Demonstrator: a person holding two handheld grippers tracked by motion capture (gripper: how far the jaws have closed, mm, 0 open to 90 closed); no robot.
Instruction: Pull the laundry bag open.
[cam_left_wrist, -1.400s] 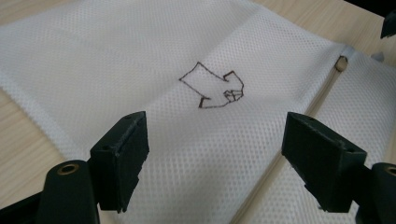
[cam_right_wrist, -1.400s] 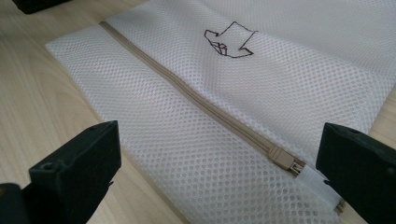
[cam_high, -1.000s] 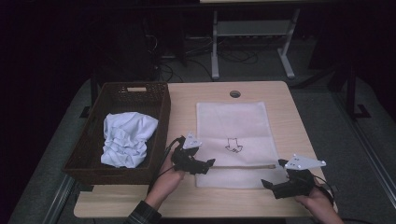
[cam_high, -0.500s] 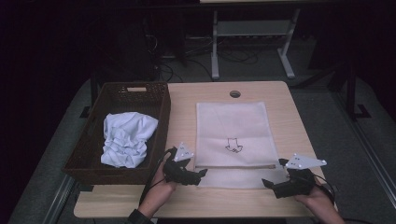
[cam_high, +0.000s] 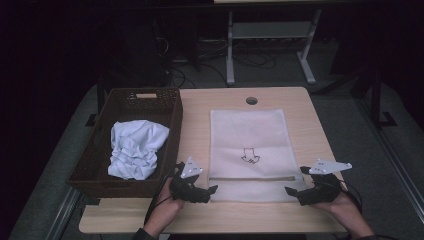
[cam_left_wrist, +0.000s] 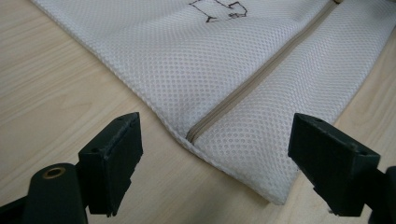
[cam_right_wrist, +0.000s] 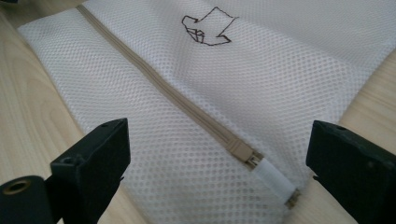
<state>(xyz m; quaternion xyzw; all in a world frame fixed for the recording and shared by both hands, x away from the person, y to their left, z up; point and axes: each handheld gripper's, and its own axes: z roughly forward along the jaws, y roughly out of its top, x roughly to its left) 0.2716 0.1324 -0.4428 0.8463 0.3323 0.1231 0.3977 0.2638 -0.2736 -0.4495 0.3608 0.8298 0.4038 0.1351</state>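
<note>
Between both grippers' wide-apart jaws lies the mesh bag (cam_high: 248, 150), untouched.

The mesh bag (cam_left_wrist: 243, 79) is cut off at twelve o'clock, and its small drawing (cam_high: 249, 156) cannot be made out.

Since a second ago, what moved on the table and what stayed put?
The left gripper slid back toward the person, to the near left corner of the white mesh zip bag, jaws open and holding nothing. The right gripper stayed at the bag's zip-pull end, its jaws just closing slightly, gripping nothing. The bag, brown wicker basket and crumpled white cloth stayed.
</note>
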